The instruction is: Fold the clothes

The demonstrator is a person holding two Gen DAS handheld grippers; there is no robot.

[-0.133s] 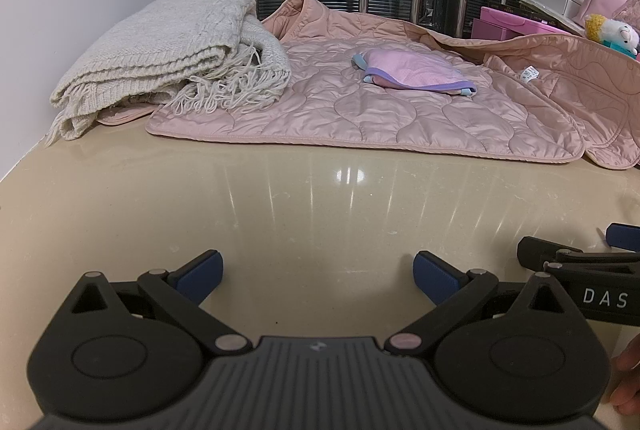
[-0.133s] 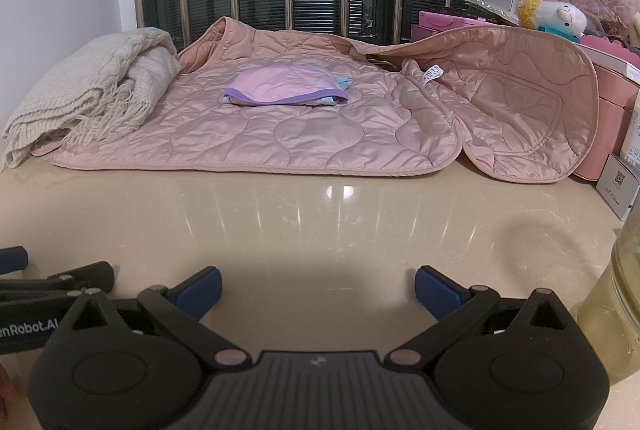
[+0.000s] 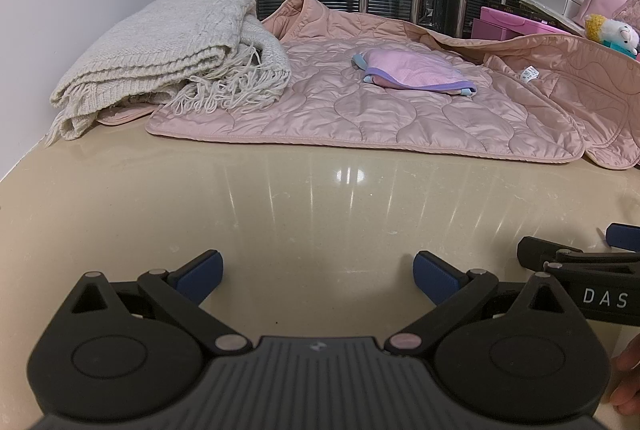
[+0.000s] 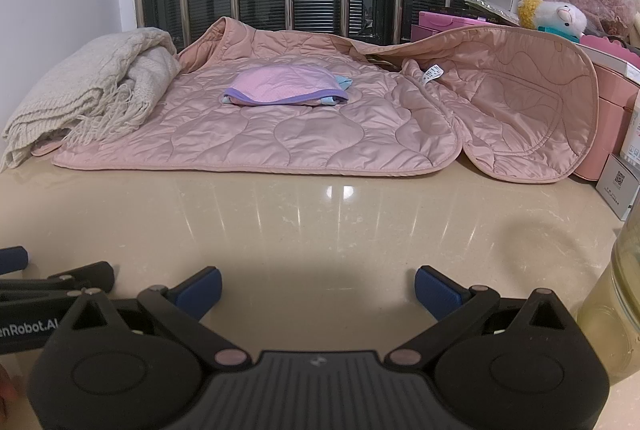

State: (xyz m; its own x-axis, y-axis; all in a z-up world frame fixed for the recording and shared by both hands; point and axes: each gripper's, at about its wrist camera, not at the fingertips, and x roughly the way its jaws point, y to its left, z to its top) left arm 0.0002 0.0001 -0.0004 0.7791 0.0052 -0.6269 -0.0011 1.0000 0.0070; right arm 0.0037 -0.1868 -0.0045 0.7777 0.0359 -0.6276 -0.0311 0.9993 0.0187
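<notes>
The left gripper [image 3: 316,272] and right gripper [image 4: 318,288] sit side by side low over the near part of the beige countertop [image 3: 320,198], both with jaws wide apart and holding nothing. The pink quilted jacket [image 4: 280,134] lies spread flat at the far side with a small folded pink-and-purple garment [image 4: 286,92] on top; its right flap leans against pink boxes [image 4: 612,98]. A folded cream knitted blanket [image 3: 160,50] overlaps its left edge, and a glass jar [image 4: 616,294] stands near right, just beside the right gripper.
</notes>
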